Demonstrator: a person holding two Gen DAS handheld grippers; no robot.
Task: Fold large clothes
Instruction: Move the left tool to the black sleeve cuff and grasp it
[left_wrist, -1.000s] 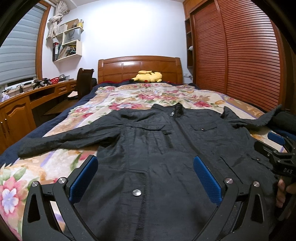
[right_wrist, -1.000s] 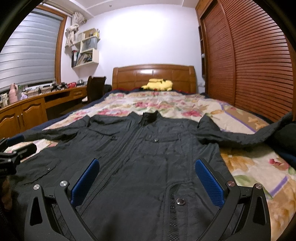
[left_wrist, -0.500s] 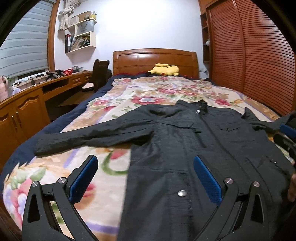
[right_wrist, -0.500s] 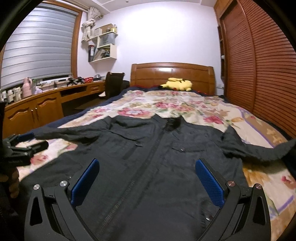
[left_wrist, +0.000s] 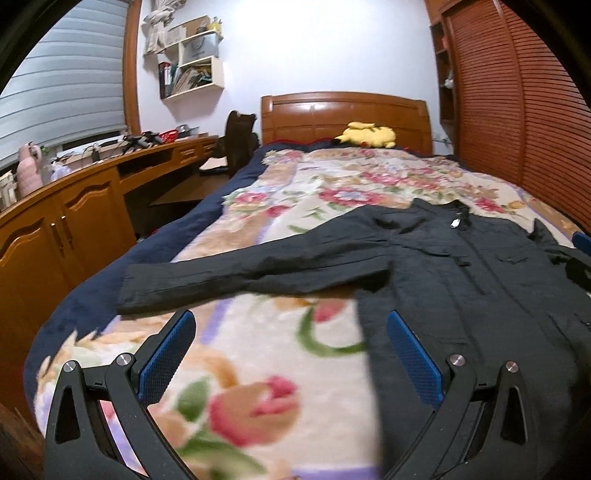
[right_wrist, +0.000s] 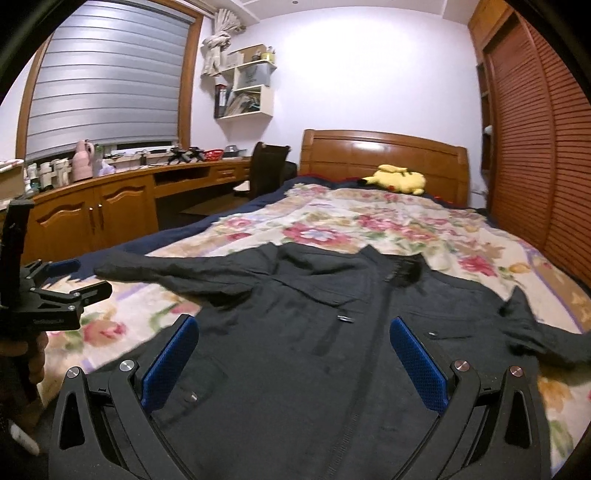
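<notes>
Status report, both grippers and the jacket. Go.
Left gripper open, empty, over the floral blanket. Right gripper open, empty, above the jacket. Jacket flat, unfolded, sleeves spread. Nothing lying on it.

Matt cloth jacket (right_wrist: 332, 332) — glossy wood headboard (right_wrist: 384, 155)

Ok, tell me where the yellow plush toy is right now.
The yellow plush toy lies at the head of the bed, against the wooden headboard, beyond the floral blanket and the spread black jacket.
</notes>
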